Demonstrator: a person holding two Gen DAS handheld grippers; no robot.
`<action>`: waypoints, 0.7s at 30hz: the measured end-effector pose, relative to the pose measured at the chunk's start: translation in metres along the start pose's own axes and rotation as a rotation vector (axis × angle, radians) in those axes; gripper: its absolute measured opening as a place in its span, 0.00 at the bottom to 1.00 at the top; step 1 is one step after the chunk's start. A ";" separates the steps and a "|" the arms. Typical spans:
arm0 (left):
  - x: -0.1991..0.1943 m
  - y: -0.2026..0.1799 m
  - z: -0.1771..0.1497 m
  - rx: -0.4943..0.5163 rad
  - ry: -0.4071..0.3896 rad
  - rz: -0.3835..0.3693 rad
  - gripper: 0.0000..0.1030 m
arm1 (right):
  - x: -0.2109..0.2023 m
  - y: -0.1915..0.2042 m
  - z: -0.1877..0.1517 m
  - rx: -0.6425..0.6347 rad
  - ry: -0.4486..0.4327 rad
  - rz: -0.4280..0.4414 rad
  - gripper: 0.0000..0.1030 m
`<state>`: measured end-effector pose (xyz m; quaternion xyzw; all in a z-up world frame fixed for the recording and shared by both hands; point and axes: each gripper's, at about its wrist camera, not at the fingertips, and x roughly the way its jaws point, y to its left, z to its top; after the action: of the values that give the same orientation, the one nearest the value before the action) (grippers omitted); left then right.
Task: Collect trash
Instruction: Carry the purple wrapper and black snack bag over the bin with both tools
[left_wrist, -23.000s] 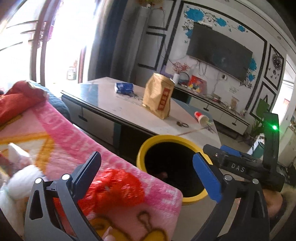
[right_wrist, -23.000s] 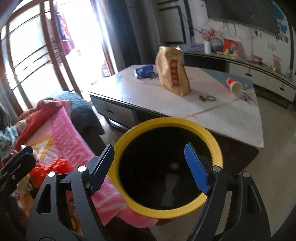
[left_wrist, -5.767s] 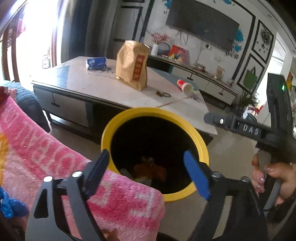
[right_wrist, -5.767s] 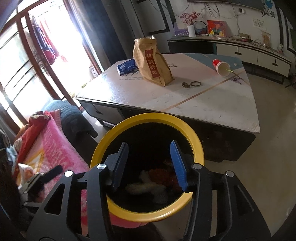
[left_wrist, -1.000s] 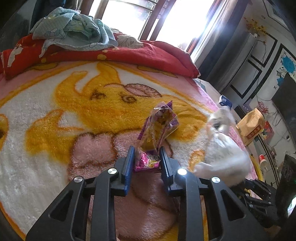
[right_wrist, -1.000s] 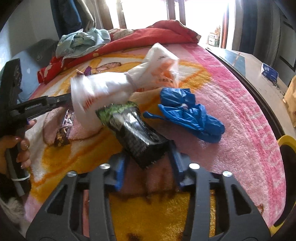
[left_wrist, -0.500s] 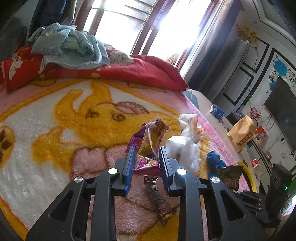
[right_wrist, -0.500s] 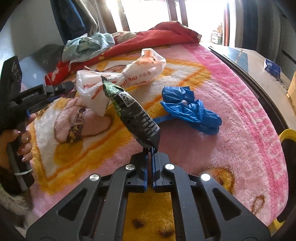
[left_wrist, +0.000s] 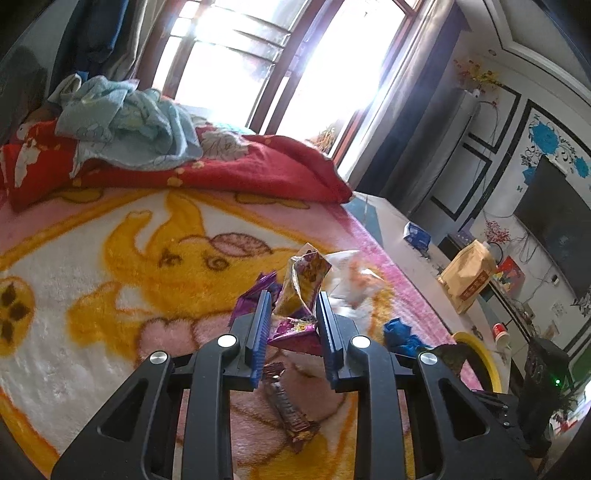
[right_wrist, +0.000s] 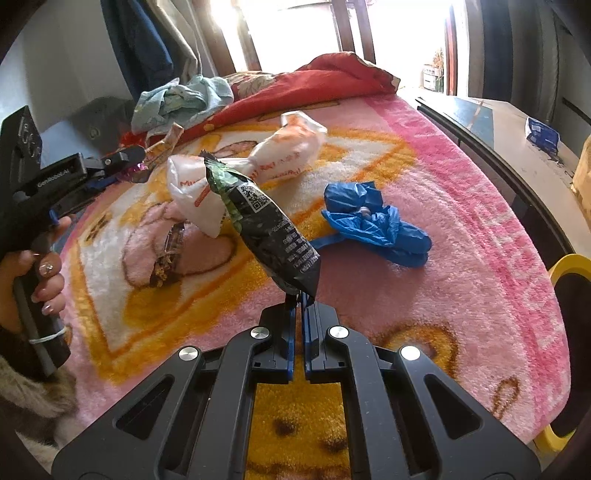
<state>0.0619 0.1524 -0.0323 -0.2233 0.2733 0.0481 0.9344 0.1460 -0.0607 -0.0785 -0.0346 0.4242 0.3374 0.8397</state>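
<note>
At lower centre, the left gripper stands narrowly parted, its blue pads pinching a crumpled purple-and-gold foil snack wrapper above the pink blanket. The right gripper is fully closed on a black-and-green snack packet, tilted toward upper left.

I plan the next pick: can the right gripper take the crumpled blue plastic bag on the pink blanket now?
Probably not yet: the right gripper is shut on a black snack wrapper. The crumpled blue plastic bag lies uncovered.

A home living room: blanket-covered sofa, coffee table, wall television
</note>
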 end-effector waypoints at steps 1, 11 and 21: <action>-0.001 -0.003 0.001 0.004 -0.002 -0.008 0.23 | -0.001 -0.001 0.001 0.001 -0.003 -0.001 0.01; 0.002 -0.037 0.000 0.060 0.011 -0.083 0.23 | -0.017 -0.013 0.005 0.028 -0.039 -0.024 0.01; 0.012 -0.074 -0.008 0.124 0.038 -0.155 0.23 | -0.034 -0.037 0.006 0.076 -0.071 -0.069 0.01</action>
<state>0.0838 0.0822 -0.0151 -0.1863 0.2752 -0.0457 0.9421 0.1580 -0.1054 -0.0580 -0.0054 0.4050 0.2928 0.8662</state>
